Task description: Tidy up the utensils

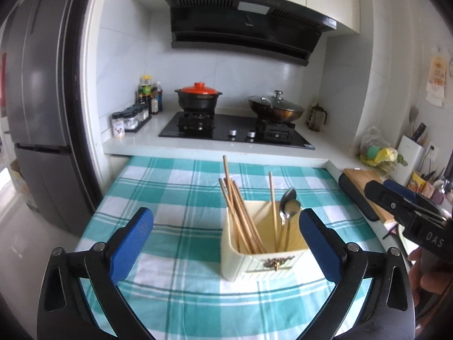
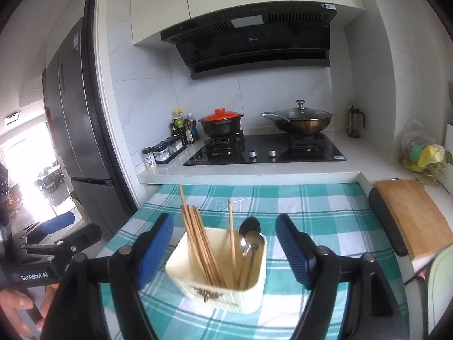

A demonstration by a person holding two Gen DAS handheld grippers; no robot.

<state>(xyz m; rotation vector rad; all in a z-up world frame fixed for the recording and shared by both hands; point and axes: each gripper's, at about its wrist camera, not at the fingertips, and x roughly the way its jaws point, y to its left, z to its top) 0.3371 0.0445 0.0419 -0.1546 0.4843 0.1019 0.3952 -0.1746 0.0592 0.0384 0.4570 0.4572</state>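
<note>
While both tools hang over the table with nothing between their pads, the left gripper (image 1: 226,243) and the right gripper (image 2: 225,250) each stand with jaws spread wide apart, their fingers faced in ribbed blue rubber on black plastic arms. Between them, near the middle of the checked teal-and-white tablecloth (image 1: 181,175), stands a cream holder (image 1: 254,257), a glossy, rounded-corner rectangular box with ridged sides and a small dark ornament on its near face. Inside it a bundle of slim pale wooden chopsticks (image 1: 236,212) leans toward the far left, one single chopstick (image 1: 272,198) stands nearly upright apart from them, and two shiny metal spoons (image 1: 288,206) rest bowl-up against the far right corner. Their lower ends are hidden by the holder's walls. Farther off, on the white counter, a black glass hob (image 2: 283,153) carries a dark clay pot with an orange lid (image 2: 222,121) and a bronze wok under a glass lid (image 2: 300,119). At the right, a wooden cutting board (image 2: 410,218) is partly cut off by the frame edge. In the left wrist view the right tool shows only as a dark body at the right edge.
</note>
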